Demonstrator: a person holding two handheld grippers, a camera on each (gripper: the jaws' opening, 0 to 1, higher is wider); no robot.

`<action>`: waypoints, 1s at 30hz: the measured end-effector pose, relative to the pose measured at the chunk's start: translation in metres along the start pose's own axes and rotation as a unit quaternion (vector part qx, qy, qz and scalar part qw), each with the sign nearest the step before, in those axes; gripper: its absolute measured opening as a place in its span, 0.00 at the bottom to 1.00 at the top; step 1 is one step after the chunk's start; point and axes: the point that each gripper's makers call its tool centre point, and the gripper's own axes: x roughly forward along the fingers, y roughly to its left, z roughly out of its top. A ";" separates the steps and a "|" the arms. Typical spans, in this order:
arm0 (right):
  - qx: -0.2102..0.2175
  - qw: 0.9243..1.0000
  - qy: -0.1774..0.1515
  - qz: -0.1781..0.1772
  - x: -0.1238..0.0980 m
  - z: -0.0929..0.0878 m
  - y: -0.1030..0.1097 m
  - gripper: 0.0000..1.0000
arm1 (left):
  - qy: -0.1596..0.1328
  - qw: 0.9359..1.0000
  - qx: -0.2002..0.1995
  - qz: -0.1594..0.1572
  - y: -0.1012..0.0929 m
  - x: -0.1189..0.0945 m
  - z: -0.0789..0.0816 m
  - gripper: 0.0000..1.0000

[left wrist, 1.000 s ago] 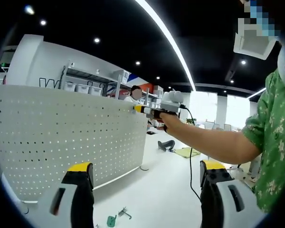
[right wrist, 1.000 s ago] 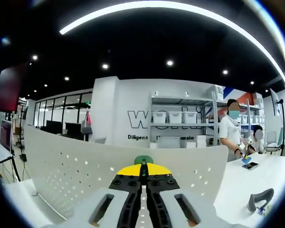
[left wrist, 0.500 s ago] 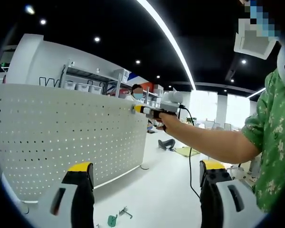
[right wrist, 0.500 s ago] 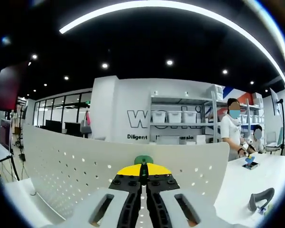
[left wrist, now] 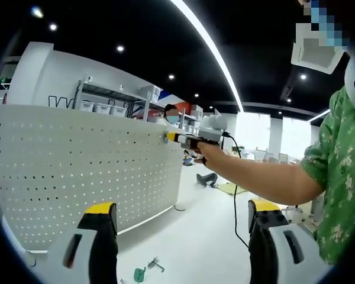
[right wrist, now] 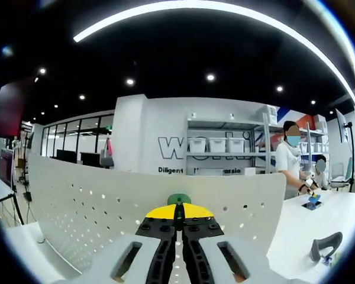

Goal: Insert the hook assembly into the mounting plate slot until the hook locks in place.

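Left gripper (left wrist: 176,236) sat nearest, its 2 yellow-tipped jaws spread wide with nothing between them, idling low over the white table (left wrist: 195,248), likely parked to keep the work in frame. A spare green hook (left wrist: 140,274) lay loose on the table just past it. Farther out, the right gripper (right wrist: 178,222) had its jaws pinched tight on the green hook assembly (right wrist: 178,199), held up at the top right edge of the white perforated mounting plate (right wrist: 106,207); judged mid-insertion, pressing in, lock not confirmed. The plate stood upright so its slots faced the person. Far behind, shelving (right wrist: 228,155) with bins and 2 people (right wrist: 291,160) at another table.
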 end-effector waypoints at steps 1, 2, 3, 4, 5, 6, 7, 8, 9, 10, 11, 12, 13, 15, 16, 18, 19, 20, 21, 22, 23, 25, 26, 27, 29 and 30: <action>0.001 1.000 0.000 0.000 0.000 0.000 0.000 0.00 | 0.000 1.000 0.000 0.000 0.000 0.000 0.000 0.94; 0.002 1.000 0.001 0.000 0.000 -0.001 0.000 0.00 | 0.000 1.000 0.000 0.001 0.001 0.000 0.000 0.94; 0.001 1.000 0.001 0.000 0.000 -0.002 0.000 0.00 | 0.000 1.000 0.000 0.001 0.001 -0.001 0.000 0.94; 0.001 1.000 0.001 -0.001 0.000 -0.002 -0.001 0.00 | -0.001 1.000 -0.001 0.001 0.001 -0.001 0.001 0.94; 0.002 1.000 0.002 -0.001 -0.001 -0.003 -0.001 0.00 | -0.001 1.000 -0.001 0.002 0.001 -0.001 0.001 0.94; 0.004 1.000 0.002 -0.001 -0.001 -0.004 -0.001 0.00 | -0.001 1.000 -0.001 0.002 0.001 -0.001 0.001 0.94; 0.003 1.000 0.002 -0.002 -0.001 -0.004 -0.002 0.00 | -0.001 1.000 -0.001 0.002 0.002 -0.001 0.001 0.94; 0.003 1.000 0.002 -0.002 -0.001 -0.004 -0.002 0.00 | -0.001 1.000 -0.001 0.002 0.002 -0.001 0.001 0.94; 0.004 1.000 0.002 -0.001 -0.001 -0.004 -0.002 0.00 | -0.001 1.000 -0.001 0.002 0.002 -0.001 0.001 0.93; 0.004 1.000 0.002 -0.001 -0.001 -0.004 -0.002 0.00 | -0.001 1.000 -0.002 0.002 0.002 -0.001 0.001 0.93; 0.003 1.000 0.001 -0.001 -0.001 -0.004 -0.002 0.00 | -0.001 1.000 -0.001 0.001 0.002 -0.001 0.000 0.93; 0.002 1.000 0.002 -0.001 -0.001 -0.004 -0.002 0.00 | 0.000 1.000 -0.001 0.001 0.002 0.000 0.000 0.93; 0.002 1.000 0.001 -0.001 0.000 -0.004 -0.002 0.00 | 0.000 1.000 -0.001 0.001 0.002 0.000 0.000 0.93; -0.001 1.000 0.002 -0.001 0.000 -0.004 -0.001 0.00 | -0.001 1.000 -0.002 0.001 0.002 0.000 0.000 0.93; -0.003 1.000 0.002 -0.001 0.000 -0.004 -0.001 0.00 | -0.001 1.000 -0.002 0.001 0.003 0.000 0.000 0.93; -0.004 1.000 0.002 0.000 0.000 -0.005 -0.001 0.00 | 0.000 1.000 -0.002 0.001 0.003 0.000 0.000 0.93; -0.004 1.000 0.002 0.000 0.000 -0.005 -0.001 0.00 | 0.000 1.000 -0.002 0.001 0.003 0.000 0.000 0.93; -0.004 1.000 0.002 -0.001 0.000 -0.005 -0.001 0.00 | 0.000 1.000 -0.001 0.002 0.003 0.000 0.000 0.93; -0.004 1.000 0.002 -0.001 0.000 -0.005 -0.001 0.00 | 0.000 1.000 -0.001 0.002 0.003 0.000 0.000 0.93; -0.005 1.000 0.002 -0.001 0.000 -0.005 -0.001 0.00 | 0.000 1.000 -0.001 0.002 0.003 0.000 0.001 0.93; -0.004 1.000 0.002 -0.001 0.000 -0.005 -0.001 0.00 | 0.000 1.000 -0.001 0.002 0.003 0.000 0.001 0.93; -0.005 1.000 0.005 0.000 0.000 -0.007 0.000 0.00 | 0.000 1.000 -0.001 0.002 0.003 0.000 0.000 0.93; -0.006 1.000 0.006 0.001 0.000 -0.008 0.000 0.00 | 0.000 1.000 -0.001 0.002 0.004 0.000 0.000 0.93; -0.005 1.000 0.007 0.001 0.000 -0.008 0.001 0.00 | 0.000 1.000 -0.001 0.002 0.004 0.000 0.000 0.93; -0.005 1.000 0.004 0.000 0.000 -0.006 0.000 0.00 | 0.000 1.000 -0.002 0.002 0.004 0.000 0.000 0.93; -0.005 1.000 0.004 0.000 0.001 -0.006 0.000 0.00 | 0.000 1.000 -0.001 0.002 0.004 0.000 0.001 0.93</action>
